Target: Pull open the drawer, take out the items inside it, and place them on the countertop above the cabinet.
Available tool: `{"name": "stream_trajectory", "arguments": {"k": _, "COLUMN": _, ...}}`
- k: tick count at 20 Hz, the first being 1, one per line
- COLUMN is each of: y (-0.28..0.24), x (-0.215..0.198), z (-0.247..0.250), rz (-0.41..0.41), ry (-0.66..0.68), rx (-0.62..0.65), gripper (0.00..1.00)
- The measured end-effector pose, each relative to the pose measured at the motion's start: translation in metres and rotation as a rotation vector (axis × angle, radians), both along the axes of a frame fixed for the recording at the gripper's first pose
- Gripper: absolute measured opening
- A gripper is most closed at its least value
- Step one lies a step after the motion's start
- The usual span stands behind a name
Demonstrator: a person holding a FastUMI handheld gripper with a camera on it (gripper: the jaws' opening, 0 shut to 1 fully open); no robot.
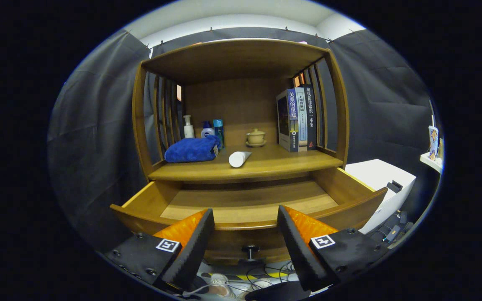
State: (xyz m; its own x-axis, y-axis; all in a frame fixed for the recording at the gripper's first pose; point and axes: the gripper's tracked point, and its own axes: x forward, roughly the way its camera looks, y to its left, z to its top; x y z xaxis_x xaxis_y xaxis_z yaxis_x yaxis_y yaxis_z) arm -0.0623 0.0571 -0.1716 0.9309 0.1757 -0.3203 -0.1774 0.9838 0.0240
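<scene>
The wooden drawer (245,205) stands pulled open with its visible floor bare, a white tube (239,159) lies on the countertop (291,161) at twelve o'clock beyond the empty, spread-open gripper (245,234), so the task looks nearly finished.

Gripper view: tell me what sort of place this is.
Probably a recording booth staged as a home corner, not a lived-in room. Black cloth walls surround a wooden cabinet holding a folded blue towel and upright books. Its wooden drawer is pulled open; the open gripper holds nothing.
</scene>
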Motion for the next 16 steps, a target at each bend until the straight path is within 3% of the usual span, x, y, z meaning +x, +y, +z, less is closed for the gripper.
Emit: {"name": "stream_trajectory", "arguments": {"k": 16, "y": -0.004, "x": -0.008, "z": -0.020, "rz": -0.007, "ry": 0.028, "rx": -0.016, "gripper": 0.97}}
